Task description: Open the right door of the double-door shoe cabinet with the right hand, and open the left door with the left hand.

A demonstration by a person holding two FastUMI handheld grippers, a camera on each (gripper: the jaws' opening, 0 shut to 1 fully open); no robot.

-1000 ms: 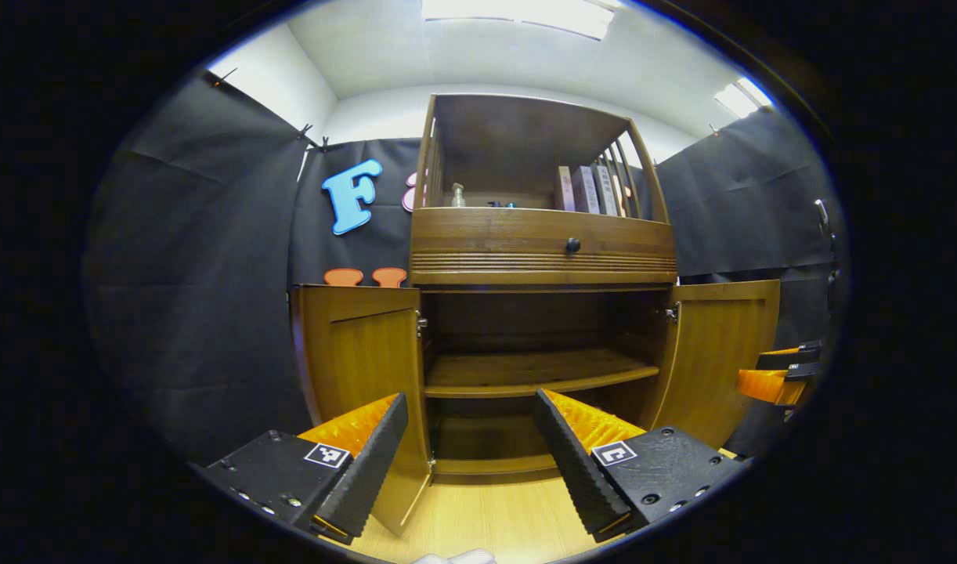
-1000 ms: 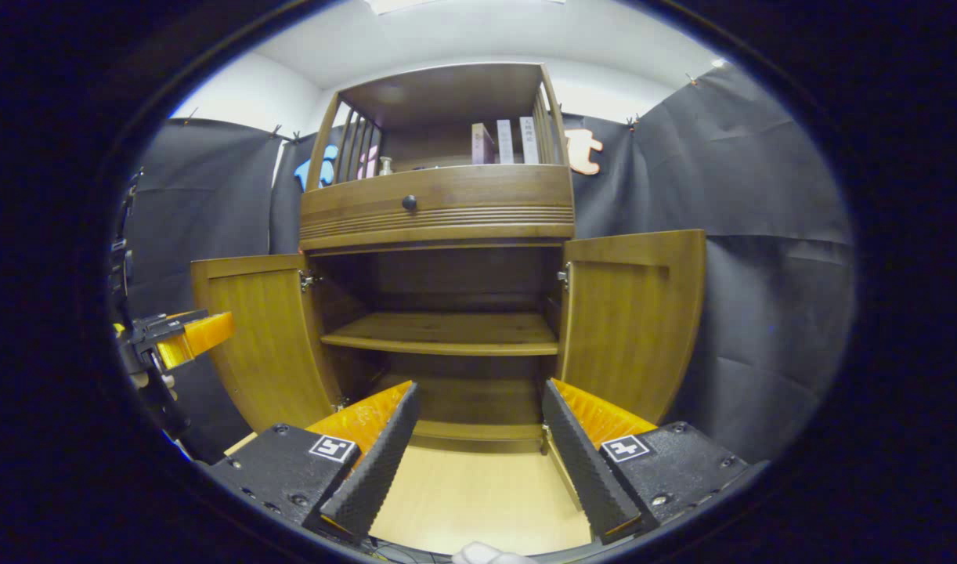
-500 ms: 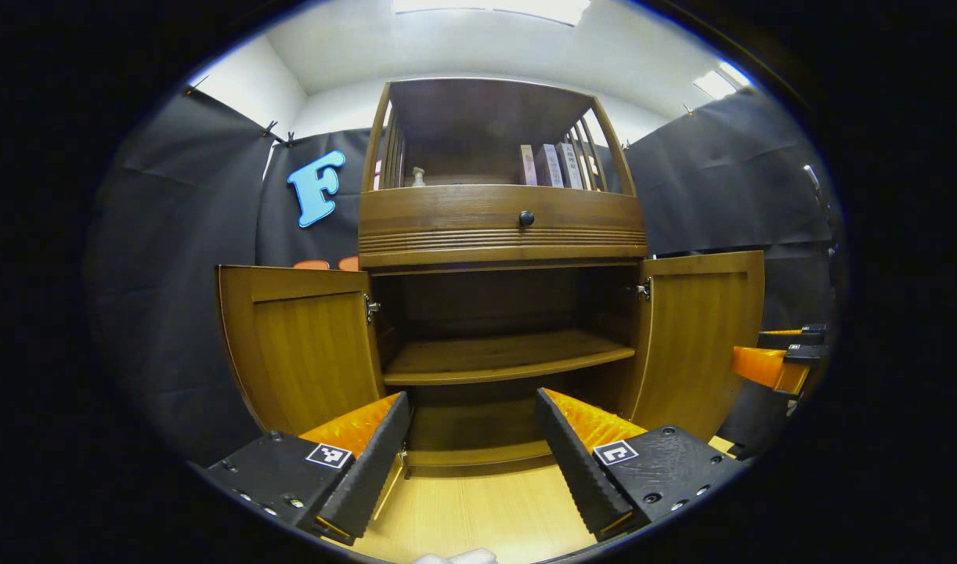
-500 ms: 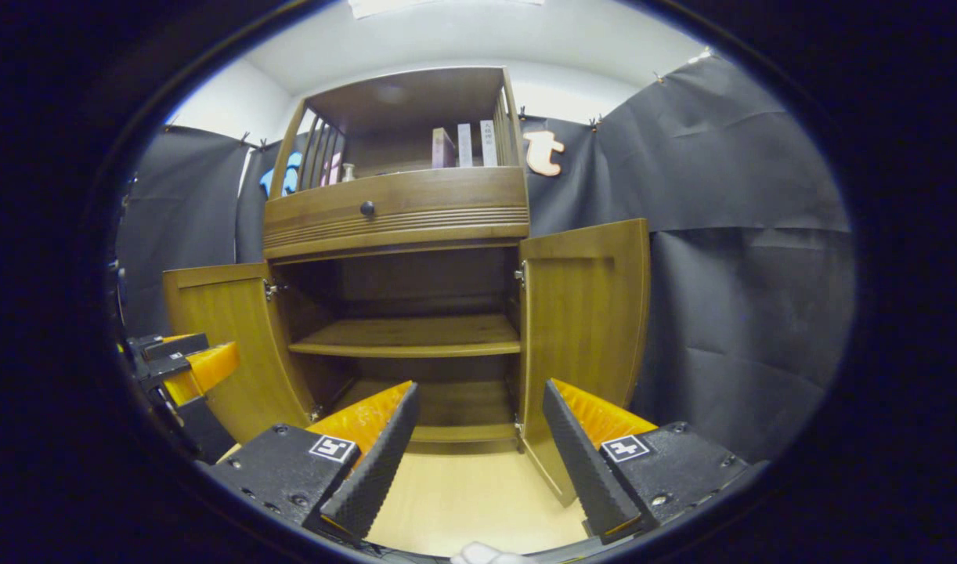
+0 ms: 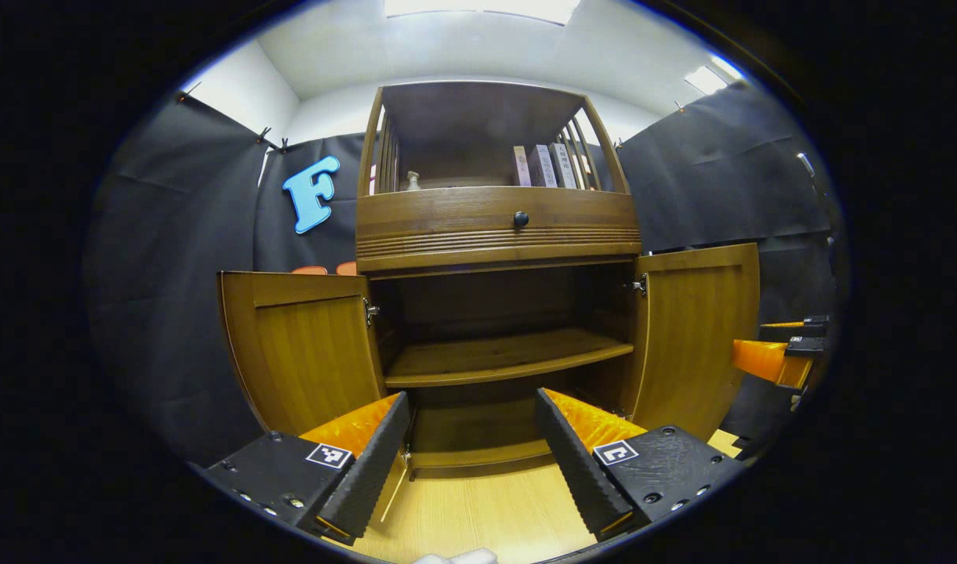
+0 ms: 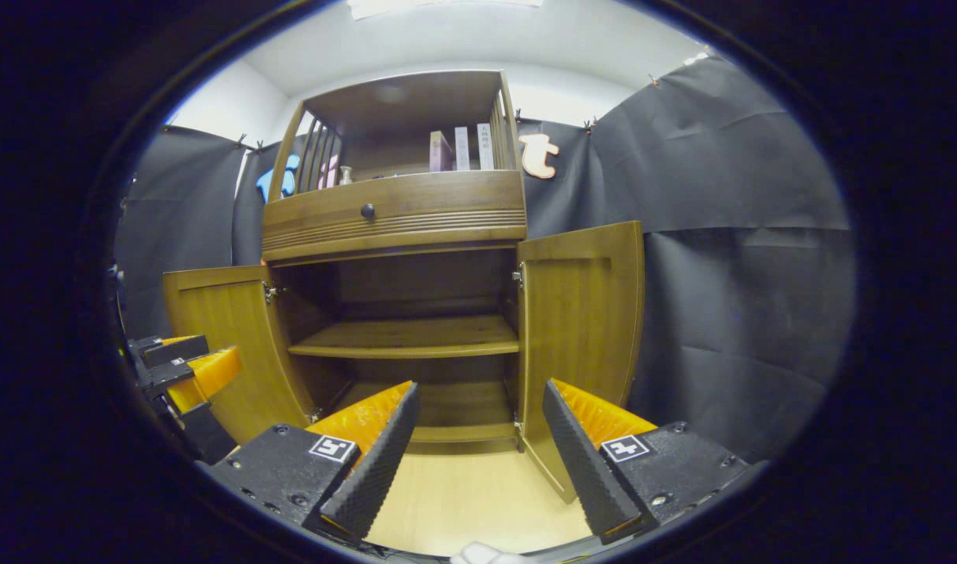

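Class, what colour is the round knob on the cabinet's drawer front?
The knob is black, on a brown wooden drawer; clearest in the left gripper view.

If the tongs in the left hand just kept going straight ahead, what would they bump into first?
Probably nothing at the doorway: the left tongs are open and aimed between the two open wooden doors, into the brown wooden shoe cabinet. First contact would likely be its lower compartment under the wooden shelf, though depth is unclear.

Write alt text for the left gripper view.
A wooden shoe cabinet stands with its left door and right door swung open, baring an empty shelf. The open left gripper hangs before it, holding nothing.
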